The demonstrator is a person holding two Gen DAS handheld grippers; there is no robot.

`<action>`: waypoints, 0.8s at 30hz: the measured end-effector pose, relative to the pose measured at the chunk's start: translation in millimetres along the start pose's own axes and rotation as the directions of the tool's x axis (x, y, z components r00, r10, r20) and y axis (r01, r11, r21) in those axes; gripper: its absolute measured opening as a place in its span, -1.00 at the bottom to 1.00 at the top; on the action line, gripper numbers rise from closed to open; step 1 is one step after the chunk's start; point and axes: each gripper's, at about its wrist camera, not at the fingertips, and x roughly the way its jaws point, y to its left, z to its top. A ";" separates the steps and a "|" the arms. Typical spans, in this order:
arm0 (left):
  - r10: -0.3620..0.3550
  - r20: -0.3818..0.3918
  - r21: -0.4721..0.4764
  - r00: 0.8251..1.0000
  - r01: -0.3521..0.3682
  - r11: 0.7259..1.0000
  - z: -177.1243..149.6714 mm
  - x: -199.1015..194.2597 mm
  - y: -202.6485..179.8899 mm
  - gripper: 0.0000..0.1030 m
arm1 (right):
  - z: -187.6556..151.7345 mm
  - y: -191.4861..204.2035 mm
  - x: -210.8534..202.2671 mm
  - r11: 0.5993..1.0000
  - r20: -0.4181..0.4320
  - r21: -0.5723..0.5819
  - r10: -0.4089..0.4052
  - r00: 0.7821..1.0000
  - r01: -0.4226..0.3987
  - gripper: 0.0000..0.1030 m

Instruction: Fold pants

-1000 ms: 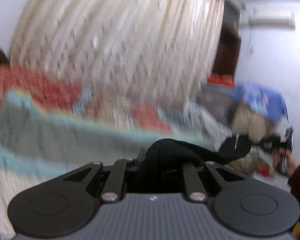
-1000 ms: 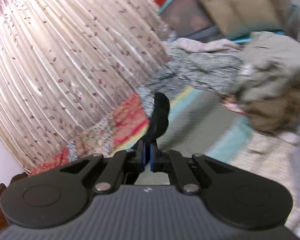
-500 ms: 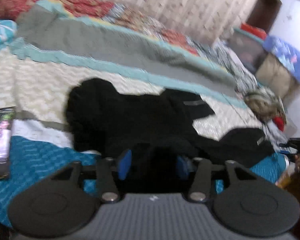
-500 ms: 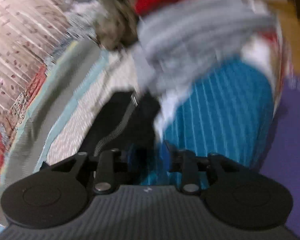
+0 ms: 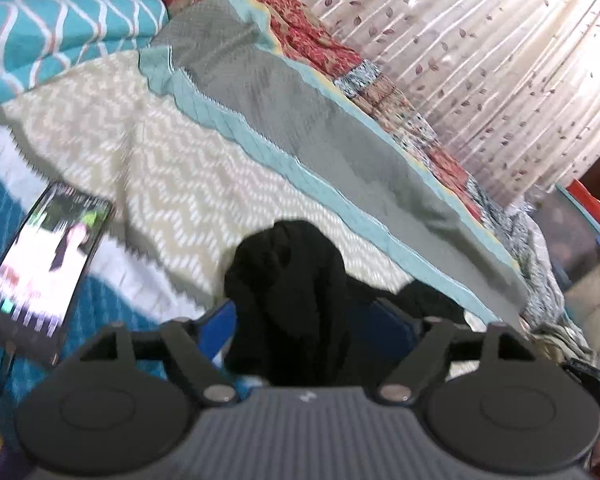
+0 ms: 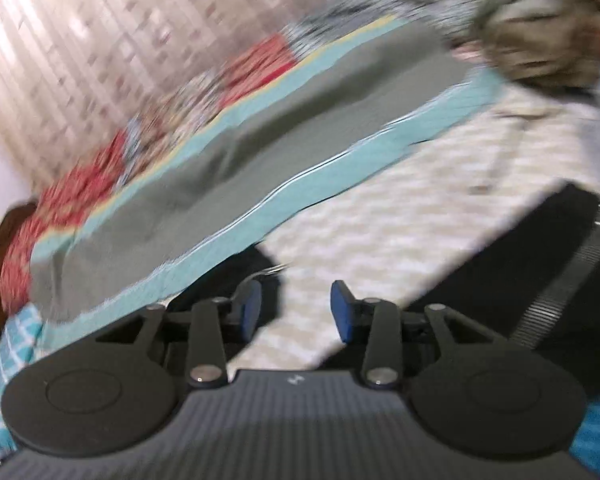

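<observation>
The black pants (image 5: pixel 288 280) lie bunched on the bed's cream zigzag cover, right in front of my left gripper (image 5: pixel 304 320). Its blue pads are spread wide with the cloth heaped between them, not pinched. In the right wrist view the pants (image 6: pixel 560 264) lie at the right, with a grey ribbed stripe, and a dark bit shows by the left pad. My right gripper (image 6: pixel 296 308) is open and empty over the cream cover.
A lit phone (image 5: pixel 44 268) lies on the blue cover at the left. A grey and teal blanket (image 5: pixel 340 136) crosses the bed behind. A patterned pillow (image 5: pixel 56 20) is far left. A clothes pile (image 6: pixel 540 40) sits at the far right. Curtains (image 5: pixel 500 60) hang behind.
Both grippers held the pants up before the curtain a second ago. They came down to the bed, opened and let the pants go. Both jaws are now wider.
</observation>
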 end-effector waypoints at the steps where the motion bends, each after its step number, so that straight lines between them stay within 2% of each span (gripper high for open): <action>1: 0.007 0.000 -0.001 1.000 -0.007 1.000 5.6 9.0 -1.5 0.61 | 1.3 12.9 16.0 1.000 -0.027 -0.012 -0.005 1.000 0.005 -0.05; 2: 0.016 0.000 -0.004 1.000 -0.016 1.000 8.1 14.0 -1.8 0.70 | 1.6 20.7 29.3 1.000 -0.053 -0.016 -0.009 0.999 0.008 -0.04; 6: 0.042 -0.020 0.004 0.999 -0.042 0.999 20.4 42.5 -7.1 0.75 | 11.8 51.2 96.7 0.998 -0.128 -0.043 -0.055 0.990 0.050 0.11; 8: 0.051 -0.032 0.016 0.998 -0.050 0.999 23.7 53.8 -10.6 0.91 | 18.6 66.1 119.7 0.993 -0.140 -0.077 -0.099 0.985 0.089 0.21; 10: 0.064 -0.045 0.024 0.997 -0.063 0.998 26.9 68.4 -11.9 0.93 | 20.0 71.6 139.8 0.986 -0.165 -0.112 -0.139 0.976 0.122 0.45; 12: 0.073 -0.065 0.017 0.995 -0.072 0.997 27.3 82.4 -11.7 0.92 | 13.4 74.3 160.4 0.981 -0.216 -0.146 -0.156 0.964 0.126 0.42; 13: 0.072 -0.081 0.010 0.994 -0.071 0.997 27.1 91.5 -11.6 0.77 | 8.7 80.8 157.0 0.967 -0.189 -0.204 -0.191 0.963 0.152 0.04; 14: 0.063 -0.097 0.014 0.993 -0.062 0.998 26.5 98.6 -12.5 0.25 | 3.2 90.6 152.5 0.942 -0.164 -0.292 -0.221 0.961 0.166 -0.41; 15: 0.054 -0.119 0.033 0.991 -0.051 0.998 25.8 106.1 -15.5 -0.13 | -1.5 97.8 144.9 0.928 -0.167 -0.349 -0.200 0.965 0.132 -0.60; 16: 0.062 -0.141 0.060 0.988 -0.054 0.997 25.5 113.4 -19.8 -0.69 | -1.6 101.0 135.1 0.926 -0.152 -0.361 -0.176 0.973 0.111 -0.69; 17: 0.067 -0.147 0.082 0.987 -0.056 0.995 26.1 118.3 -24.2 -0.81 | 2.5 101.1 122.5 0.927 -0.137 -0.363 -0.152 0.979 0.093 -0.70; 18: 0.069 -0.134 0.097 0.989 -0.056 0.994 28.6 119.5 -28.8 -0.81 | 10.6 98.4 108.8 0.929 -0.099 -0.355 -0.143 0.985 0.099 -0.70; 21: 0.041 -0.053 0.140 0.998 -0.033 0.990 44.9 112.8 -46.6 -0.83 | 53.8 78.8 62.0 0.937 0.070 -0.301 -0.164 0.984 0.177 -0.72; 22: 0.020 -0.022 0.152 1.000 -0.017 0.988 51.3 109.0 -52.8 -0.83 | 71.3 70.8 46.4 0.933 0.136 -0.283 -0.189 0.972 0.221 -0.72; 24: -0.012 0.020 0.169 1.000 0.009 0.986 62.3 106.3 -65.3 -0.83 | 105.9 52.3 19.3 0.918 0.261 -0.236 -0.255 0.931 0.318 -0.72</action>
